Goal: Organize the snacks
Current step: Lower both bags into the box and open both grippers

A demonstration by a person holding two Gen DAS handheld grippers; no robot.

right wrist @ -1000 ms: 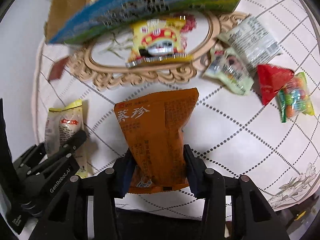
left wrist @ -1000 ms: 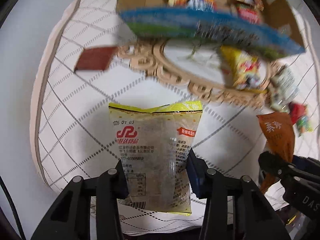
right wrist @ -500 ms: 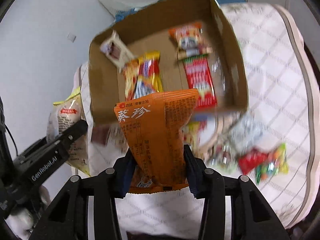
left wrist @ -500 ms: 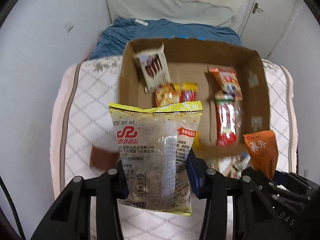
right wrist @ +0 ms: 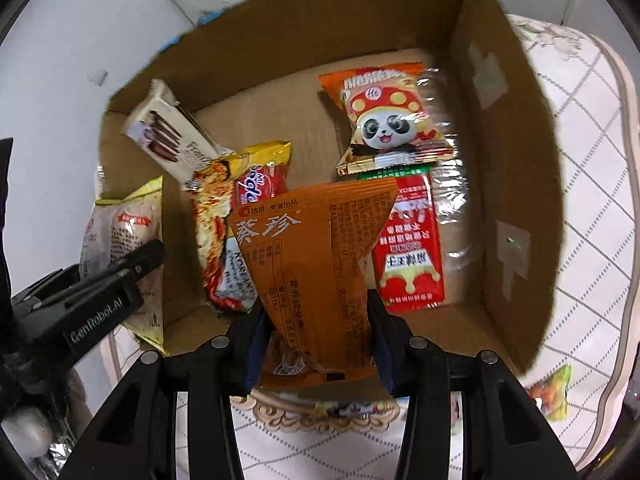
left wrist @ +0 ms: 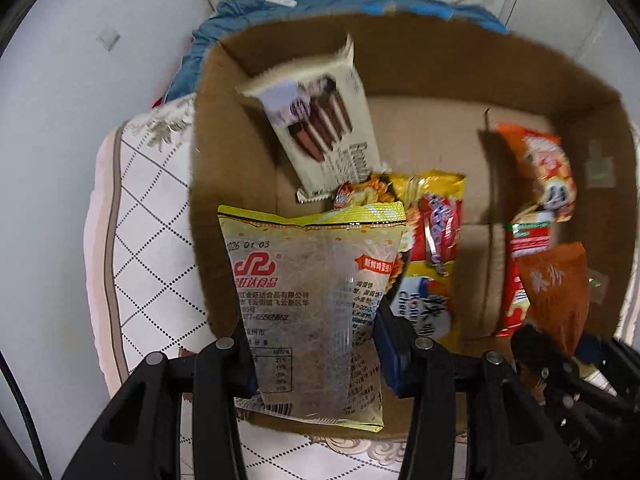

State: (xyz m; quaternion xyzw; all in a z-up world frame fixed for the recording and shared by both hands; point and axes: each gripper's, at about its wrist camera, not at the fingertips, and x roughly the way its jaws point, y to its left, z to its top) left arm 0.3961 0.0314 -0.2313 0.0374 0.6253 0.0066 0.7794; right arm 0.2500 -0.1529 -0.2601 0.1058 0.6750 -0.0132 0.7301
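My left gripper (left wrist: 316,354) is shut on a yellow-edged clear snack packet (left wrist: 312,296) and holds it over the near left edge of an open cardboard box (left wrist: 208,160). My right gripper (right wrist: 318,344) is shut on an orange snack packet (right wrist: 312,264) and holds it over the box's near edge (right wrist: 516,264). In the box lie a chocolate-stick packet (right wrist: 168,136), a noodle packet (right wrist: 224,232), a panda packet (right wrist: 388,120) and a red packet (right wrist: 412,248). The left gripper also shows in the right wrist view (right wrist: 120,280), and the orange packet in the left wrist view (left wrist: 556,292).
The box stands on a quilted white bed cover (right wrist: 592,184). An ornate oval tray rim (right wrist: 304,416) lies just before the box. A loose candy packet (right wrist: 552,396) lies at the right. A blue cloth (left wrist: 240,20) and a white wall are behind the box.
Both grippers have moved forward and closer to the box with their packets; the box now fills both views.
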